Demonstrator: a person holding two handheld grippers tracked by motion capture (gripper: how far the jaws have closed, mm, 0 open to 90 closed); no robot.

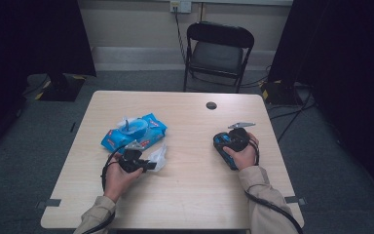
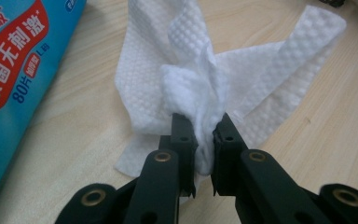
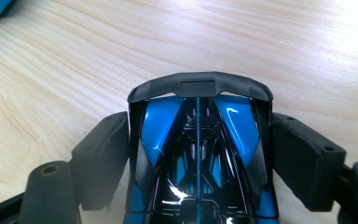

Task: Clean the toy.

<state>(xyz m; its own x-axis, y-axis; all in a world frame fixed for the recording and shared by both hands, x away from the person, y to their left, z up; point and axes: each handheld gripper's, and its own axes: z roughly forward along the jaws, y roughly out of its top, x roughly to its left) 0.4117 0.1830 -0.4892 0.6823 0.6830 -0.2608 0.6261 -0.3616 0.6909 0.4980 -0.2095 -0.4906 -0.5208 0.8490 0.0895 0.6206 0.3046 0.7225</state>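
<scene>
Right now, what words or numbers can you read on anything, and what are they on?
"杀菌无刺激" in big white characters on the red patch of the blue wipes pack.
"80片" and "L码" in small white print below it on the same pack.
Characters along the pack's top edge are cut off, unreadable.
The toy car and white wipe bear no text.

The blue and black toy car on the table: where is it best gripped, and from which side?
Grip the toy car across its flanks, coming in from one end along its length, as the right gripper does. The body is long and narrow with flat side walls, so each of the jaws lies flush against one. The glossy sloped top and curved spoiler would probably let pads slip.
</scene>
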